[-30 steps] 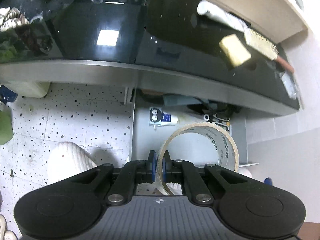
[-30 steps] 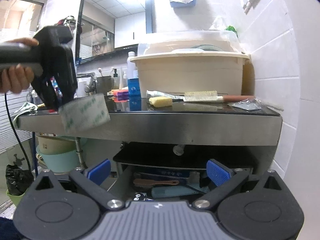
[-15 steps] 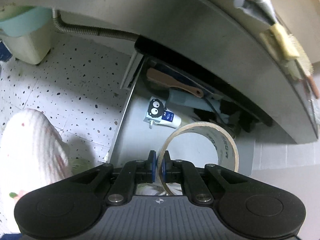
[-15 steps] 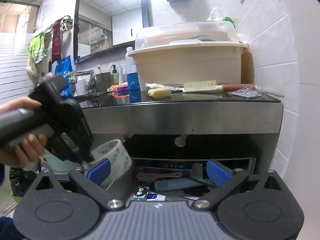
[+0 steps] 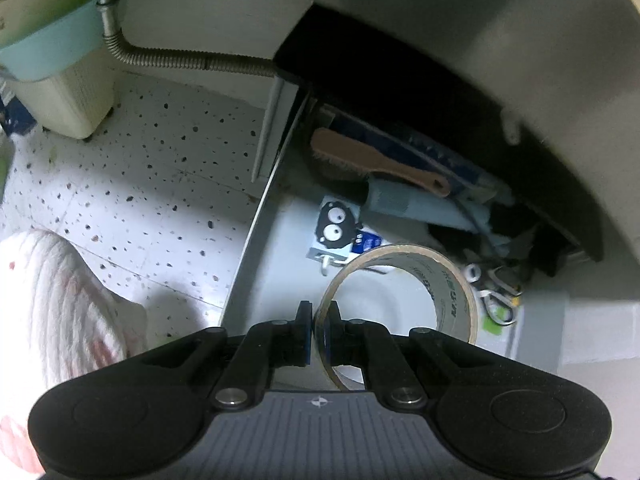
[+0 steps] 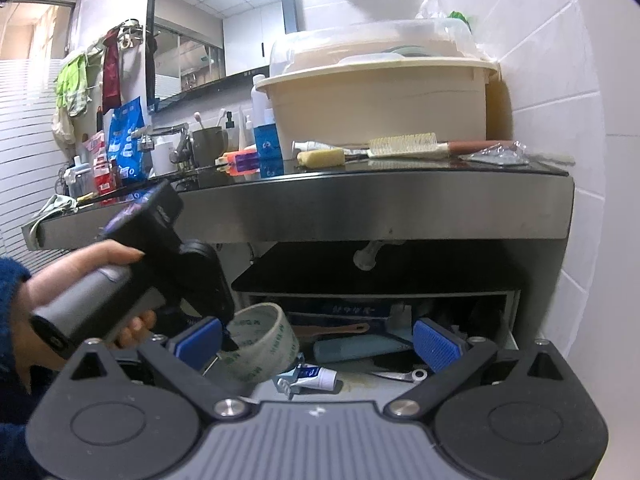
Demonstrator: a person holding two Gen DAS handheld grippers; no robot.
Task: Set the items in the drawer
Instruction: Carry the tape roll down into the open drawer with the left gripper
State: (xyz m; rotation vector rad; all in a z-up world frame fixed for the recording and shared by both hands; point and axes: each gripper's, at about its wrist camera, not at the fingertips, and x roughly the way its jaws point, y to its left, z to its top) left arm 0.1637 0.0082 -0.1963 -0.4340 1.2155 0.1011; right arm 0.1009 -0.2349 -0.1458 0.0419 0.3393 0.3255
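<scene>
On the left, the roll of tape (image 5: 404, 300) is pinched by its wall in the tightly closed left gripper (image 5: 316, 330) and is held just above the open drawer (image 5: 276, 280). It has not been let go yet. A wooden brush (image 5: 376, 162) and a small tube (image 6: 310, 376) are already seen inside. On the right, the right gripper (image 6: 316, 342) is held wide open with nothing in it. On the counter (image 6: 360, 204), a comb (image 6: 404, 146) and a yellow sponge (image 6: 320, 157) are left to be put away.

Bright ceiling light washes the upper room at twelve o'clock in the right view. Underneath it is dim, and the open drawer (image 5: 256, 208) lies in shadow. Fisheye bending curves the countertop (image 6: 360, 204); the corners vignette black. The sleeve (image 5: 52, 300) at nine o'clock is blurred.
</scene>
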